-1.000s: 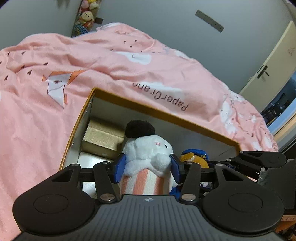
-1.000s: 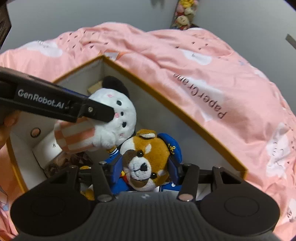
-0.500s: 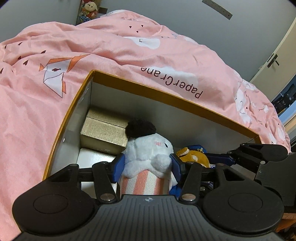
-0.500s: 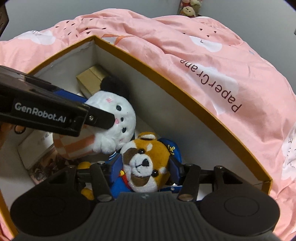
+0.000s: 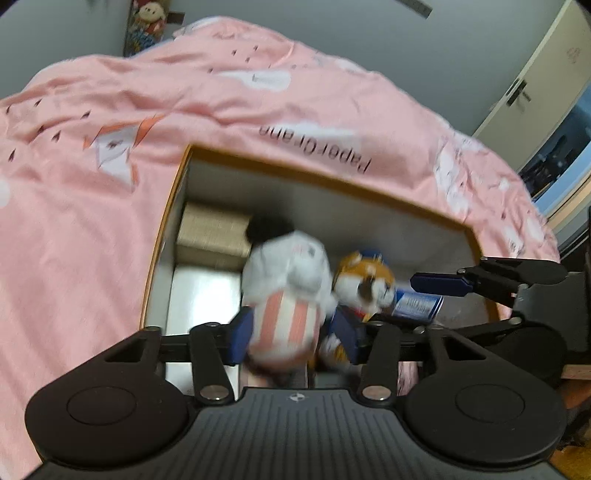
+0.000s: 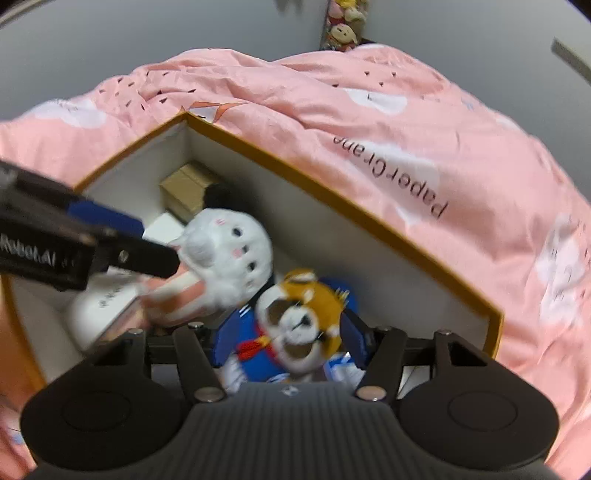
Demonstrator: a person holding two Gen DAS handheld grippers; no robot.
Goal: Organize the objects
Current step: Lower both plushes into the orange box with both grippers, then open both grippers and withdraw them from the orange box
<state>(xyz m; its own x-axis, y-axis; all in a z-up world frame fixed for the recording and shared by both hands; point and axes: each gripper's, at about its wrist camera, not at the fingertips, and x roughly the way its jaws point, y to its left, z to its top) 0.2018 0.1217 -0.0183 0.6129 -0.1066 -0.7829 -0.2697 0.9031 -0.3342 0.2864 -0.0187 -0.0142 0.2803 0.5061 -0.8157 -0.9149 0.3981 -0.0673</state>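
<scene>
Looked like a bedroom in somebody's home. A pink duvet [image 6: 369, 122] with white clouds and "PaperCrane" print covered the bed, and an open box [image 6: 343, 210] of plush toys sat on it. Past the duvet were plain grey walls, more dolls [image 6: 341, 27] stacked in the corner, and a cream door [image 5: 532, 77] off to the side.
</scene>
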